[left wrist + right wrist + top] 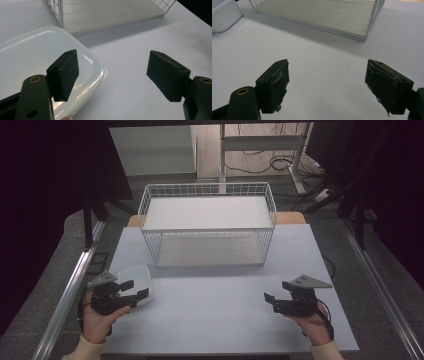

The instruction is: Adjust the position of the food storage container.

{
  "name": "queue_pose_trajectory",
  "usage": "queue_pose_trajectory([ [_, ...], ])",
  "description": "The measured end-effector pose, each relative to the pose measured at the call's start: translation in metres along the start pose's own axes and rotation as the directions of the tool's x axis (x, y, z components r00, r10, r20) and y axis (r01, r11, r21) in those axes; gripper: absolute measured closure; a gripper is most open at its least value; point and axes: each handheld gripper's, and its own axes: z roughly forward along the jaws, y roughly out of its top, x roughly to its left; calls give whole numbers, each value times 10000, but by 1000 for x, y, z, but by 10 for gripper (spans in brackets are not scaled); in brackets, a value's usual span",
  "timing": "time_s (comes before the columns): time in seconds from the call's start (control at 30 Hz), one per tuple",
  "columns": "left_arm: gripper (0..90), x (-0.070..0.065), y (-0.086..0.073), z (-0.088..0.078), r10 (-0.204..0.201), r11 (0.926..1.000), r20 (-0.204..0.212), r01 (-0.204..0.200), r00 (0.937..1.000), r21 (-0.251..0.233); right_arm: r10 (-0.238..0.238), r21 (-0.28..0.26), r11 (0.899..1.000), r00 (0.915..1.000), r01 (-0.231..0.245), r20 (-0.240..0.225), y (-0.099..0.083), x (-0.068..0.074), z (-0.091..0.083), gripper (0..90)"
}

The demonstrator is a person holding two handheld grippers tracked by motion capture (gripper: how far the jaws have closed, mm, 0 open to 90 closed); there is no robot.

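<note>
Landmark: the white wire rack (207, 225) standing at the far middle of the pale table (220, 320), with two flat shelf boards inside it – one up top, one at the bottom.

My left gripper (131, 288): held in my left hand (97, 317), near of the rack and off toward its left end. Its jaws are spread wide with nothing between them. In the left gripper view (112, 72) one jaw hangs over the plastic container, the other over bare table.

My right gripper (270, 301): held in my right hand (316, 322), near of the rack and just past its right end, well apart from my left one. Jaws spread wide here too, gripping nothing; in the right gripper view (327, 82) the pads (278, 83) look scuffed and torn at the edges.

Container: a shallow, translucent white plastic container (135, 281) with rounded corners, lying flat on the table near of the rack's left front corner. My left gripper sits at its near right edge – I cannot tell whether a jaw touches it. In the right gripper view it (223, 15) shows to the left of the rack.

Table near of the rack: open pale surface between my two grippers.

Beyond the rack: a floor with cables (280, 162) and the legs of a desk frame (260, 150).
</note>
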Motion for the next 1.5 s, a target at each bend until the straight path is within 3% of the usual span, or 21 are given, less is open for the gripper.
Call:
queue_pose_trajectory([
  [0.6, 266, -2, 2, -3, 1, 10000, -6, -1, 10000, 48, 155, 94, 9998, 9999, -155, -47, 3, -3, -4, 221],
  [0.97, 278, -3, 14, -15, -93, 9999, -395, 90, 9992, -92, 76, 315, 9995, 9998, -69, -202, 0, -7, -2, 226],
  [1.2, 287, 5, 20, -18, 37, 9997, -486, -25, 9988, 253, 217, 374, 9991, 9997, -214, -58, 0, -9, -1, 228],
  [1.5, 301, 20, 28, -27, -83, 9996, -619, 99, 9980, 256, 436, 433, 9981, 9990, -431, -108, 0, -8, 1, 230],
])
